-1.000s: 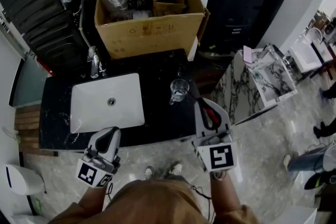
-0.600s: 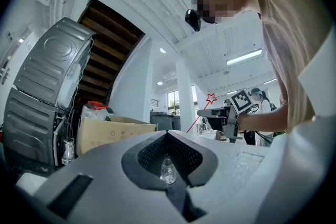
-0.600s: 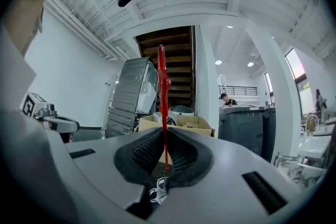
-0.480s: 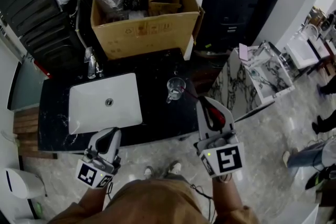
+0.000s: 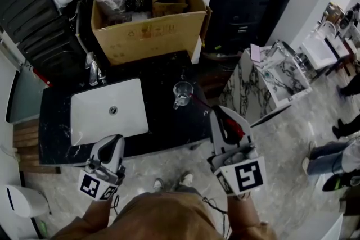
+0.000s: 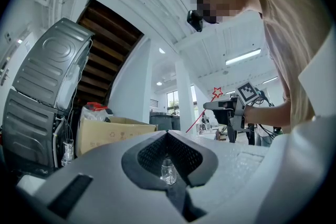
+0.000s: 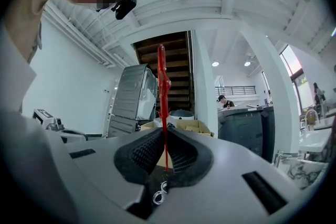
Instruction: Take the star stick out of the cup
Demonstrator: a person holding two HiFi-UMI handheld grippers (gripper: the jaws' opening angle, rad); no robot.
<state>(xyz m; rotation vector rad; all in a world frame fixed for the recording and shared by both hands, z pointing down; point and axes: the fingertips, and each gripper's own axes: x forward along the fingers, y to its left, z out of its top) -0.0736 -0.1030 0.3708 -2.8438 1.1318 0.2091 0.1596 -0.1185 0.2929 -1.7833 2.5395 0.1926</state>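
The cup [image 5: 182, 90] looks like clear glass, on a glossy black countertop [image 5: 163, 127]. The box [image 5: 152, 36] is matt brown cardboard; the sink [image 5: 130, 121] smooth white.

Black glossy countertop [image 5: 163, 121], faintly veined in white. Sunk into its left half, a white rectangular sink [image 5: 107, 112], drain at the middle. Just behind the sink's back left corner, an upright metal faucet [image 5: 93, 69]. Right of the sink and apart from it, a clear glass cup [image 5: 181, 93], standing upright. Behind the sink, toward the right, an open cardboard box [image 5: 149, 36] at the back edge; on the top or just behind it, unclear.
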